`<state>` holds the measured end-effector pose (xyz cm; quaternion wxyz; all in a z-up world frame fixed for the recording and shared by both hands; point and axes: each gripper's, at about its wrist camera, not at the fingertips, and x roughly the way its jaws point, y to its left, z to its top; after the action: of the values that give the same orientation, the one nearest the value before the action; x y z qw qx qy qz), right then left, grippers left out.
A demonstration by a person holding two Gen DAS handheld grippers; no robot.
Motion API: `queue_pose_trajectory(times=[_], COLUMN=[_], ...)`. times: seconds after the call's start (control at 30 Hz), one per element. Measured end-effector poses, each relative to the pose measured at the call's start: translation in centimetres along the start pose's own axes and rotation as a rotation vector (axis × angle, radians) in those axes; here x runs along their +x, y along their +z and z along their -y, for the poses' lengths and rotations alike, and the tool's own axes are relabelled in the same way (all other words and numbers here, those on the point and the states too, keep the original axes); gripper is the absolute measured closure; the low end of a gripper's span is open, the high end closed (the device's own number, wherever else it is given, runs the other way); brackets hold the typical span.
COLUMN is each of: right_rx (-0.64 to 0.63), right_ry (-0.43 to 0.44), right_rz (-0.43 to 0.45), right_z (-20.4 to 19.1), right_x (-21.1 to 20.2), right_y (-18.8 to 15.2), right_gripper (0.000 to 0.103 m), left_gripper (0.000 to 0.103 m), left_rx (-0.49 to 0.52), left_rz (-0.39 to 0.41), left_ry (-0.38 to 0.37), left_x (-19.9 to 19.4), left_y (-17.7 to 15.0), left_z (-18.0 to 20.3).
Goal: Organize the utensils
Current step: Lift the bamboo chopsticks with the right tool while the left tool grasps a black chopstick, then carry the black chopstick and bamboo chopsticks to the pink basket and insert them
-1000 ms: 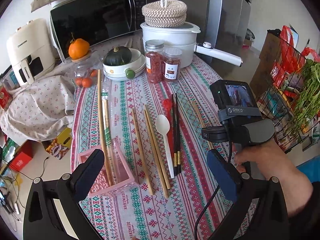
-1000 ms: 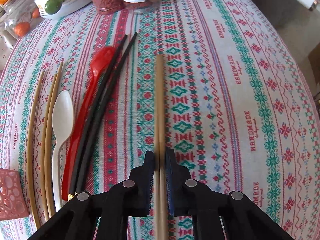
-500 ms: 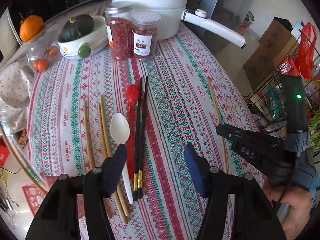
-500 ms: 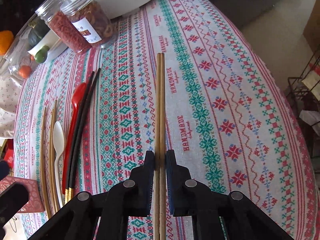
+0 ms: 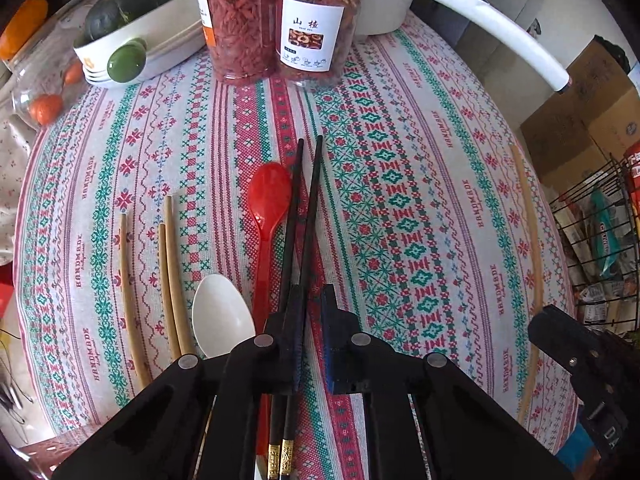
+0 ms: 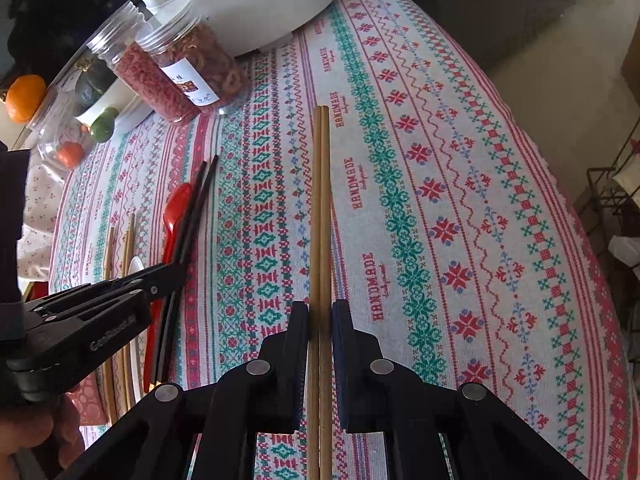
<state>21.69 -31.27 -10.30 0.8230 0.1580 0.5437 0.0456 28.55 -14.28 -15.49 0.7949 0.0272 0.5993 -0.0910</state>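
Three pale bamboo sticks (image 5: 128, 280) at far left, flat on the woven tablecloth (image 5: 440, 200), one apart and two touching, close to where the cloth drops away on the left. Next, one white spoon (image 5: 222, 316), smooth plastic, bowl upward, handle hidden under the left claw (image 5: 310, 320). Then one translucent red spoon (image 5: 266, 208) just beside two slim black chopsticks (image 5: 308, 200), glossy, gold-banded at the near ends, tips slightly splayed. Left claw clenched on that black pair near the thick ends, pointing steeply down at the table. Along the far edge: one glass jar (image 5: 40, 92) of small orange fruit, one white bowl (image 5: 160, 56) holding a dark green squash, two clear screw-top jars (image 5: 316, 20) of dried red fruit, and one white pot (image 6: 248, 0) with a long handle reaching past the rim. Broad bare band of cross-stitch-patterned cloth through the middle, between the black pair and the right side. Further right, two round wooden chopsticks (image 6: 321, 200), side by side and touching, gripped tight in the right claw (image 6: 320, 328), tips forward over the cloth; cannot tell whether lifted clear of it. Beyond, more open cloth up to the rounded table edge, then floor, one cardboard box (image 5: 580, 120) and one wire rack (image 5: 592, 240) close by.
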Motion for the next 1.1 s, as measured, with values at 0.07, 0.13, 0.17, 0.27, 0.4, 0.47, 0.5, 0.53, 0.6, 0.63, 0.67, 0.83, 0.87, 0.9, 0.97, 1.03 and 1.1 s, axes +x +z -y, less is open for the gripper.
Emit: queue_pose_trajectory(times=[0.07, 0.13, 0.17, 0.27, 0.4, 0.47, 0.5, 0.53, 0.6, 0.63, 0.67, 0.83, 0.87, 0.9, 0.97, 1.03, 1.1], right_rx=[-0.002, -0.002, -0.004, -0.008, -0.008, -0.006, -0.007, -0.009, -0.017, -0.021, -0.022, -0.022, -0.024, -0.024, -0.021, -0.024, -0.038], right_ry=[0.002, 0.002, 0.001, -0.002, -0.015, -0.014, -0.016, -0.018, -0.015, -0.015, -0.015, 0.011, 0.017, 0.028, 0.058, 0.079, 0.096], right_rz=[0.005, 0.009, 0.01, 0.015, 0.044, 0.072, 0.088, 0.104, 0.136, 0.153, 0.167, 0.25, 0.266, 0.282, 0.309, 0.333, 0.358], right_z=[-0.1, -0.1, -0.2, -0.4, -0.5, -0.5, -0.6, -0.8, -1.2, -1.4, -1.5, -2.6, -2.9, -3.1, -3.6, -4.2, -5.0], right_x=[-0.2, -0.2, -0.3, -0.3, -0.9, -1.6, -2.0, -2.5, -3.4, -3.9, -4.4, -7.4, -7.9, -8.6, -9.7, -10.6, -11.4], right_y=[0.1, 0.1, 0.1, 0.1, 0.1, 0.2, 0.2, 0.1, 0.0, -0.2, -0.4, -1.7, -2.0, -2.3, -2.9, -3.5, -4.1], right_gripper=[0.095, 0.095, 0.095, 0.095, 0.095, 0.095, 0.095, 0.095, 0.095, 0.095, 0.095, 0.094, 0.094, 0.094, 0.094, 0.094, 0.094], left_gripper=[0.095, 0.095, 0.095, 0.097, 0.097, 0.097, 0.098, 0.097, 0.097, 0.098, 0.098, 0.098, 0.098, 0.098, 0.098, 0.098, 0.098], left_rx=[0.02, 0.027, 0.028, 0.027, 0.025, 0.031, 0.035, 0.04, 0.057, 0.066, 0.074, 0.112, 0.117, 0.123, 0.133, 0.138, 0.135], left_rz=[-0.004, -0.026, -0.022, -0.027, 0.041, 0.094, 0.121, 0.148, 0.207, 0.239, 0.269, 0.388, 0.407, 0.426, 0.463, 0.502, 0.534], left_ry=[0.02, 0.022, 0.023, 0.018, -0.013, -0.023, -0.032, -0.038, -0.044, -0.047, -0.047, -0.042, -0.041, -0.04, -0.035, -0.028, -0.032], left_x=[0.5, 1.1, 1.2, 1.3, -0.4, -2.3, -3.3, -4.4, -6.8, -7.9, -9.0, -14.1, -14.9, -15.8, -17.4, -18.9, -20.0], left_y=[0.1, 0.2, 0.3, 0.5, -0.1, -1.1, -1.6, -2.2, -3.4, -4.0, -4.6, -8.0, -8.7, -9.3, -10.4, -11.7, -12.8], left_z=[0.3, 0.4, 0.4, 0.3, -0.2, -0.6, -0.7, -0.8, -0.9, -0.9, -1.0, -1.1, -1.2, -1.3, -1.4, -1.8, -2.3])
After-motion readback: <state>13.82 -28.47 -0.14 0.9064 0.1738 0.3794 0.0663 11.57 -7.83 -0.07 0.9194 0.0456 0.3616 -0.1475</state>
